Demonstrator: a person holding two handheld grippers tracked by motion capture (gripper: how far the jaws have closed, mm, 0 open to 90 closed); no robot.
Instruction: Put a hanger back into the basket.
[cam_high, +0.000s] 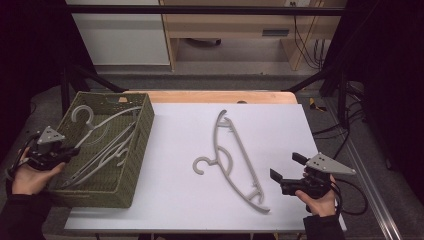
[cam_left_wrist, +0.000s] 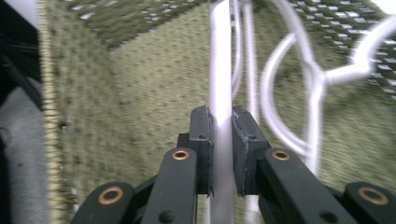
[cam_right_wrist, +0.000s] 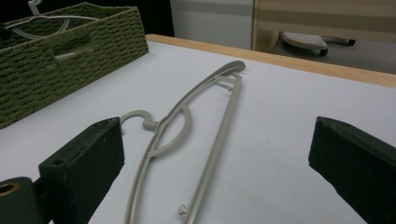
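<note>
The left gripper view is blurred toward its edges, so the weave of the green basket (cam_left_wrist: 154, 70) and the pale hangers deeper inside it smear together, and how many lie there cannot be counted from it. In the high view the stack in the basket (cam_high: 142, 125) overlaps too much to separate each piece; only one hook near the far left corner reads clearly.

The left gripper (cam_high: 70, 151) reaches in over the basket's near left wall, its jaws closed tight on the thin bar of a white hanger (cam_left_wrist: 220, 93), which runs straight up between the pads and is cut off at the bottom edge of that view. Where the bar ends is hidden below the gripper.

The right gripper (cam_high: 283, 168) hovers near the front right part of the white counter (cam_high: 280, 120), jaws spread wide and holding nothing. Just to its left lies a grey hanger (cam_high: 235, 157), flat on the counter, well apart from the basket. It is a slim plastic piece with a curved shoulder, a straight lower bar, small pegs and notches near the ends, and a hook (cam_high: 201, 165) curling toward the basket. In the right gripper view the grey hanger's near end runs off the bottom edge between the open jaws.
</note>
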